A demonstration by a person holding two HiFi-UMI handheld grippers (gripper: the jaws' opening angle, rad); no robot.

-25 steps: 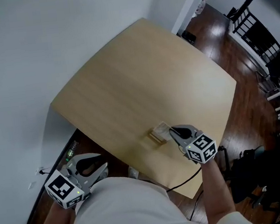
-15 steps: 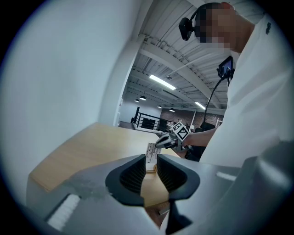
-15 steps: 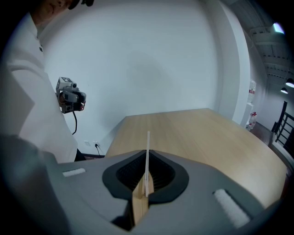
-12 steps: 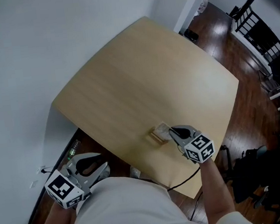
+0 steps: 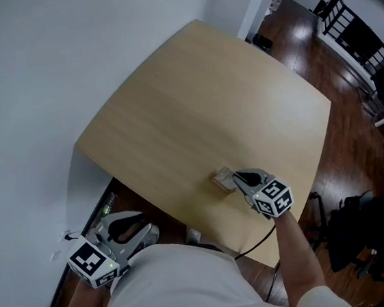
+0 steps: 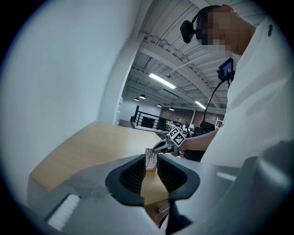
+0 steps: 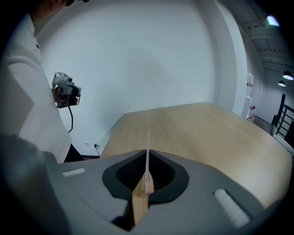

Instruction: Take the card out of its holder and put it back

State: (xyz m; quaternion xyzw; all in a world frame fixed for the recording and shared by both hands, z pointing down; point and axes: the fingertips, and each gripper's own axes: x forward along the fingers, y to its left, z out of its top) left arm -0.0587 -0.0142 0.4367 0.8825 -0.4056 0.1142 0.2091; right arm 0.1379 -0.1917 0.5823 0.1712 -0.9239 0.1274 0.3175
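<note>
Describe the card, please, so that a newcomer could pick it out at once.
Find the light wooden table, then its near edge, where the right gripper reaches in. The small white printed card stands on edge, pinched in its shut jaws; nothing else on that tabletop is thin and white.

It looked like an open-plan office or studio in a converted loft. A plain wood table stood against a white wall on a dark plank floor. There was a black railing, and exposed ceiling beams carried strip lights.
</note>
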